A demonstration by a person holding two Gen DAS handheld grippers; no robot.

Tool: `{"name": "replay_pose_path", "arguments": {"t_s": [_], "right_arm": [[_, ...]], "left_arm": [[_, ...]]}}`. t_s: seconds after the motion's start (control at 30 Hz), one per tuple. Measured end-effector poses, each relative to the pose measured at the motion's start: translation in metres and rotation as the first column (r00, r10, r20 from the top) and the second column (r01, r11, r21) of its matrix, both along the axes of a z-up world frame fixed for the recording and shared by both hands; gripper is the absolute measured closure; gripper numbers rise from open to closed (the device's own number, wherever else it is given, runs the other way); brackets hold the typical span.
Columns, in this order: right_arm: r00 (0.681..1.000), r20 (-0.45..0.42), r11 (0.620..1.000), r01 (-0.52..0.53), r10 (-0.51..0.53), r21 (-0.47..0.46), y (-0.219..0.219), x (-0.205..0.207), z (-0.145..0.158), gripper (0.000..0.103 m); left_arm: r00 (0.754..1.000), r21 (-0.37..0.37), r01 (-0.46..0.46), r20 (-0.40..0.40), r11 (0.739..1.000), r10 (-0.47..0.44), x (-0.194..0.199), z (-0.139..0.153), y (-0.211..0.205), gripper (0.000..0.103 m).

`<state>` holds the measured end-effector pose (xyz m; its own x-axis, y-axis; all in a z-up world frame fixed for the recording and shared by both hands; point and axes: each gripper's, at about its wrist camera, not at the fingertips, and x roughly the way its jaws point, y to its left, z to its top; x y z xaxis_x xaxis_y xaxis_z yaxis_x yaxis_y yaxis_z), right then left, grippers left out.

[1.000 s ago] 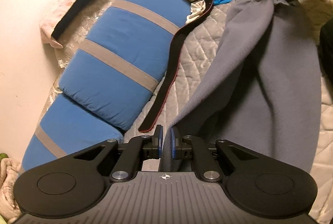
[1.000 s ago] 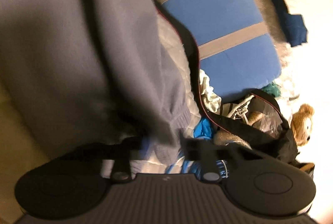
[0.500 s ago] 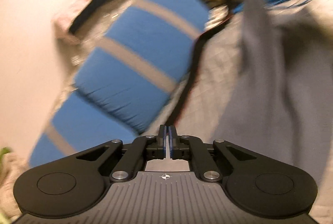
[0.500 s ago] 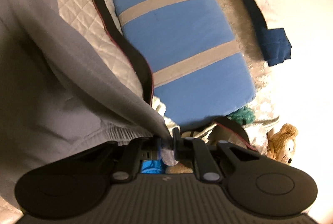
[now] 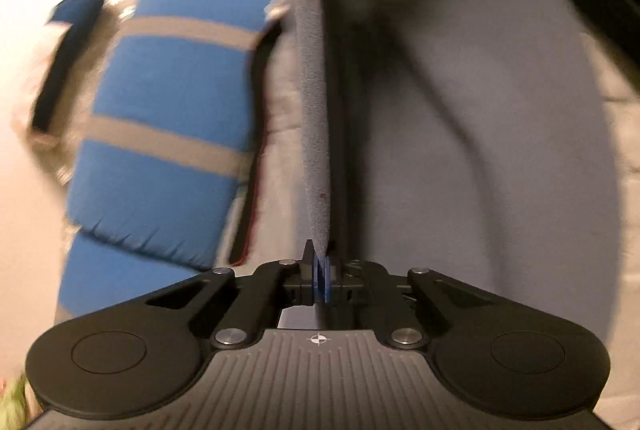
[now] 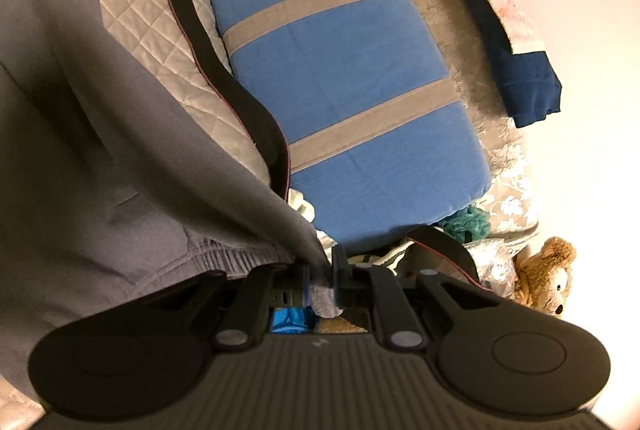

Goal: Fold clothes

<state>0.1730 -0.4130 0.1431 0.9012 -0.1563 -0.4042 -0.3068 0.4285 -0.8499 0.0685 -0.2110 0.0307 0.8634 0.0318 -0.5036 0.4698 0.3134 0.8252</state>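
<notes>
1. The grey garment (image 6: 100, 158) lies spread over the quilted bed cover (image 6: 152, 6), with the blue striped cushion (image 6: 340, 78) to its side and a black strap (image 6: 224, 86) running between the two.
2. The left gripper (image 5: 320, 270) has its jaws pinched tight on a thin edge of the grey garment (image 5: 460, 134); the fabric runs away from the pads as a taut ridge toward the far end of the bed.
3. The right gripper (image 6: 320, 282) is nearly closed on a bunched corner near the ribbed hem, with cloth visibly wadded between its pads.
4. Judged from this, the step in hand is lifting and stretching one edge between both grippers, ready for a fold.
5. The next move calls for keeping that edge taut, carrying it across the garment's body, and laying it down squarely, clear of the strap and the teddy bear (image 6: 548, 278).
</notes>
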Motion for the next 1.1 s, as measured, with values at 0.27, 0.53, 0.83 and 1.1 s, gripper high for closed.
{"name": "replay_pose_path", "arguments": {"t_s": [0.27, 0.53, 0.83, 1.1], "right_arm": [[0.999, -0.038, 0.996, 0.026, -0.023, 0.082, -0.013, -0.003, -0.003, 0.092], [0.997, -0.073, 0.992, 0.037, -0.028, 0.12, -0.02, -0.023, -0.009, 0.092], [0.988, -0.15, 0.997, -0.009, 0.02, 0.074, -0.018, -0.061, -0.035, 0.092], [0.975, -0.218, 0.999, -0.047, 0.049, 0.015, -0.014, -0.09, -0.066, 0.092]], "left_arm": [[0.997, -0.137, -0.05, 0.056, 0.989, 0.059, 0.025, 0.084, 0.026, 0.1], [0.997, -0.07, 0.025, 0.07, 0.997, -0.02, 0.004, 0.105, 0.012, 0.1], [0.991, 0.018, 0.129, -0.04, 0.991, -0.128, -0.05, 0.065, 0.004, 0.1], [0.972, 0.092, 0.195, -0.15, 0.976, -0.18, -0.089, 0.02, -0.001, 0.1]]}}
